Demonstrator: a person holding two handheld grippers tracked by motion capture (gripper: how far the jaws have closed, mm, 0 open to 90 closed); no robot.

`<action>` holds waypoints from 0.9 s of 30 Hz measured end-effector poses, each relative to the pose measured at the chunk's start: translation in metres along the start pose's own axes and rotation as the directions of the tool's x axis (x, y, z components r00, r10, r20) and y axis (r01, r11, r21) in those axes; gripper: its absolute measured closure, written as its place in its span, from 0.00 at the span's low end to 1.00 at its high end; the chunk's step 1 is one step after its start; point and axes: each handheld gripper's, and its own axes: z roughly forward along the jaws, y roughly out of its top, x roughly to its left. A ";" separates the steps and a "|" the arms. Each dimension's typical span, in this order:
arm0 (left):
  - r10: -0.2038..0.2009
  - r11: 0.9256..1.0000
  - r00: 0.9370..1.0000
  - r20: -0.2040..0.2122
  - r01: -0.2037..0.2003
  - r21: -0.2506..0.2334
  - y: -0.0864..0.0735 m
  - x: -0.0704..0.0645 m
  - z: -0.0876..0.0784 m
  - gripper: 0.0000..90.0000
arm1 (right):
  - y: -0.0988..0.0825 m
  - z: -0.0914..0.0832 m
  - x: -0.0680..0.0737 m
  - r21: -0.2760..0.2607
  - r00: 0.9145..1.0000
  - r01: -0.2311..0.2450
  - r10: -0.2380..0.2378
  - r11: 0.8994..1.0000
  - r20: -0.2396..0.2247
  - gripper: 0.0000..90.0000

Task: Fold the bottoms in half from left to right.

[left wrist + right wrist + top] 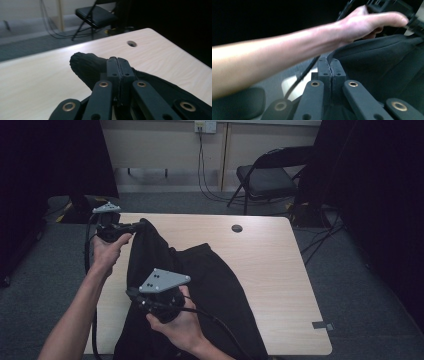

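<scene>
Between the left gripper's [117,60] jaws, pressed together, sits a ribbed edge of the black garment [200,285]; the right gripper [328,61] is clamped on another edge nearer the person. Both pinches look secure, so grasping seems done. From these two points the cloth hangs down onto the table [280,270], bunched at about 6 o'clock of the table's cable hole [237,228]. Spreading or folding it flat appears still ahead.
</scene>
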 end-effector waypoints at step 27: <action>-0.021 0.988 0.996 0.082 0.008 0.153 -0.032 -0.053 0.115 0.99 | -0.102 -0.099 -0.069 0.046 0.956 -0.172 0.156 0.984 0.249 0.99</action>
